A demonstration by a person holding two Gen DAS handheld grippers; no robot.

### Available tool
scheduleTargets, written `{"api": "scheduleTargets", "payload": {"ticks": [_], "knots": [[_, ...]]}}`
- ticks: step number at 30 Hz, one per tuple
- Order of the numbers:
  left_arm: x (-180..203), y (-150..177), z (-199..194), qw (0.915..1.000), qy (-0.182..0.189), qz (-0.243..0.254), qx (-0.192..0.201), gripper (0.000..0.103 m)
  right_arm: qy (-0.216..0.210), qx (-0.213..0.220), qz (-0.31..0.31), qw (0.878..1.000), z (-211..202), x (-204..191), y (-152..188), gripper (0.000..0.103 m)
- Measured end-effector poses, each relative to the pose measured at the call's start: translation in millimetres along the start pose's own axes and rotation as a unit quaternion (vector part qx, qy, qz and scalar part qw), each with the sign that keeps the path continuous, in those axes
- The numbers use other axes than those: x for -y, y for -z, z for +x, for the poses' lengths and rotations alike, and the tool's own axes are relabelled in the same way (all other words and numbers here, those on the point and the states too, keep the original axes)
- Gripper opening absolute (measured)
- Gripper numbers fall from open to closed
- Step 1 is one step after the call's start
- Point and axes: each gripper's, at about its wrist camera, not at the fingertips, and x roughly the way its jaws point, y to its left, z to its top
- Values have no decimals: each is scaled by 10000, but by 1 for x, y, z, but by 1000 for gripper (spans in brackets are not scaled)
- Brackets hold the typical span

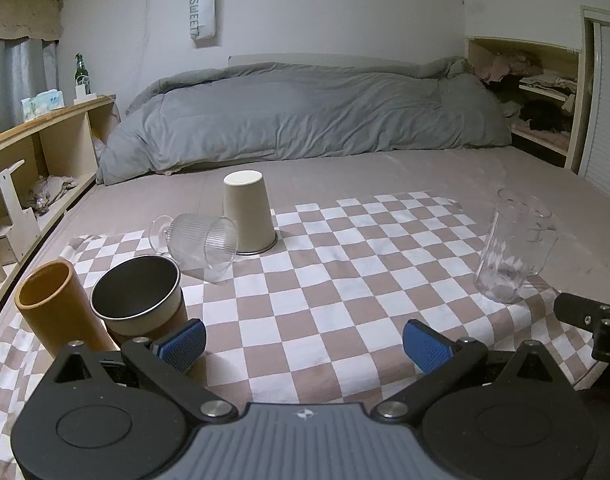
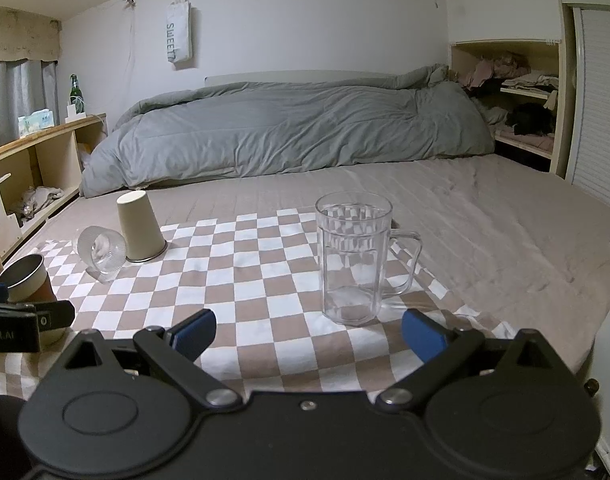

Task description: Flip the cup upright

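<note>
Blue-padded fingers (image 1: pixel 425 346) of both the left gripper (image 1: pixel 303 344) and right gripper (image 2: pixel 308 336) spread wide, empty; the ribbed glass cup (image 1: pixel 201 246) lies sideways against the upturned beige cup (image 1: pixel 249 212).

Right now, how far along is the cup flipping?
Three already stand upright: the orange tumbler, dark mug and clear mug. Nothing is in hand; the left gripper and right gripper are open. Left: the upside-down beige cup and the ribbed glass on its side.
</note>
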Motion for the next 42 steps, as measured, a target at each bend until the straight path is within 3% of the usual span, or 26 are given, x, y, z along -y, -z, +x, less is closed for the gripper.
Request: {"api": "scheduleTargets", "payload": {"ticks": [42], "knots": [[0, 0, 3, 10000, 82, -40, -34, 103, 40, -2, -14, 10000, 0, 0, 0, 100]]}}
